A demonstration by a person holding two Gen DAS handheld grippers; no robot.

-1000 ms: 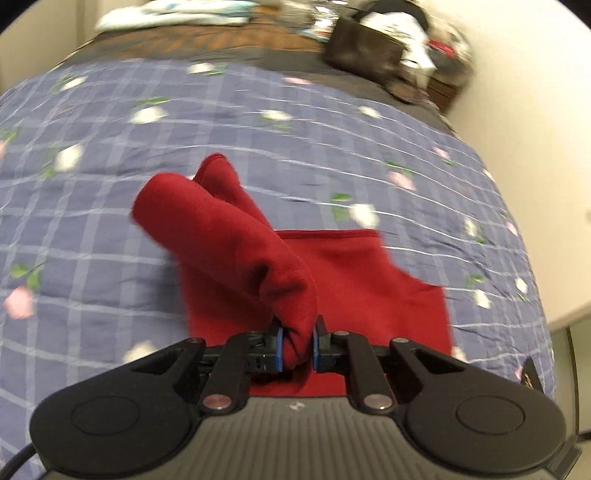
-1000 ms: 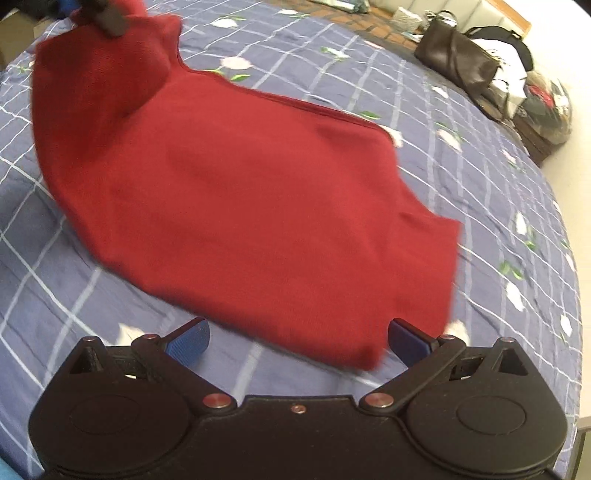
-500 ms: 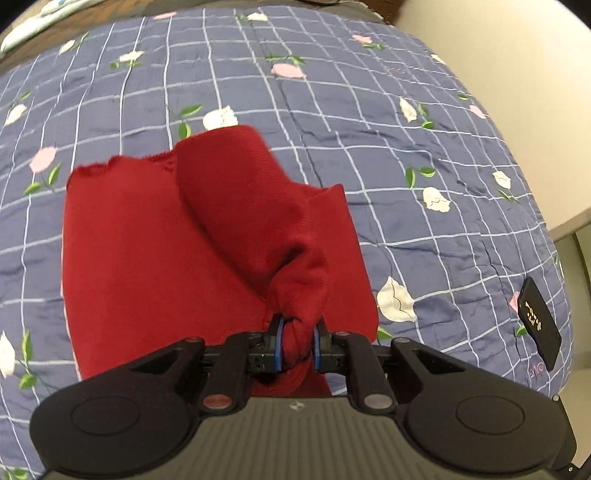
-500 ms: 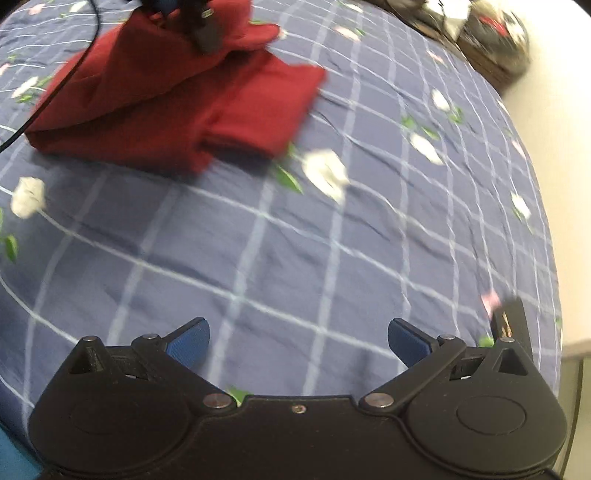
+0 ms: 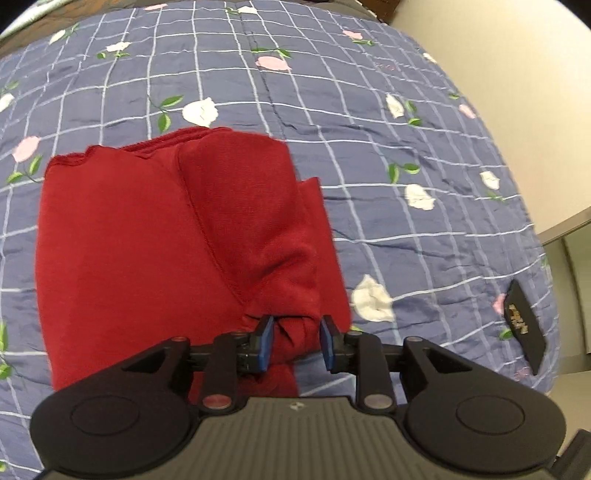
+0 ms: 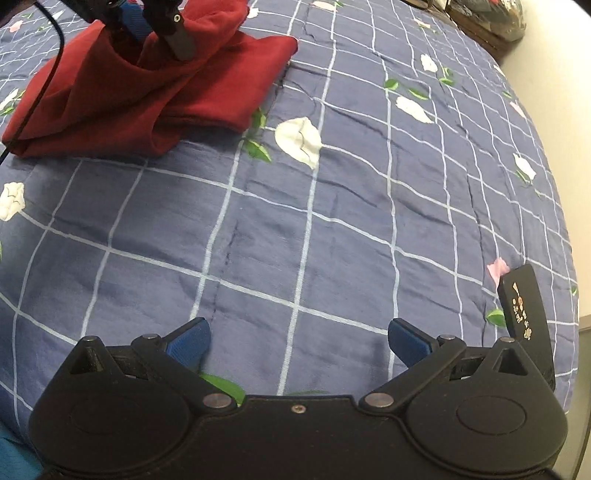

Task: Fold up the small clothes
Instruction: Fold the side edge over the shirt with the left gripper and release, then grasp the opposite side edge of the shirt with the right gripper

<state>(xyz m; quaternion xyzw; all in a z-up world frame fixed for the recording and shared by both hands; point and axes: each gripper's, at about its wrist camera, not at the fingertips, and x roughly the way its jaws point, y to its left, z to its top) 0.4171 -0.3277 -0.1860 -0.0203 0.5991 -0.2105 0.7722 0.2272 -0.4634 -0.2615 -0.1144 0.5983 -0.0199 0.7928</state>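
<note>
A small red knit garment [image 5: 147,240] lies on the blue checked flowered bedspread [image 5: 351,92], its sleeve folded down over the body. The bunched sleeve end sits between the blue pads of my left gripper [image 5: 296,341], whose jaws are opening, with a gap showing beside the right pad. In the right wrist view the garment [image 6: 110,92] is at the top left with the left gripper [image 6: 147,22] standing in it. My right gripper [image 6: 299,339] is open over bare bedspread [image 6: 332,221], well to the right of the garment, nothing between its fingers.
A flat black case with gold print [image 5: 524,325] lies near the bed's right edge, close to my right gripper's right finger [image 6: 524,302]. A pale wall runs beyond that edge. Dark bags sit past the bed's far end at the top right [image 6: 487,18].
The left gripper carried the sleeve across the garment's body and lowered it; its jaws have widened. The right gripper swung away from the garment to bare bedspread.
</note>
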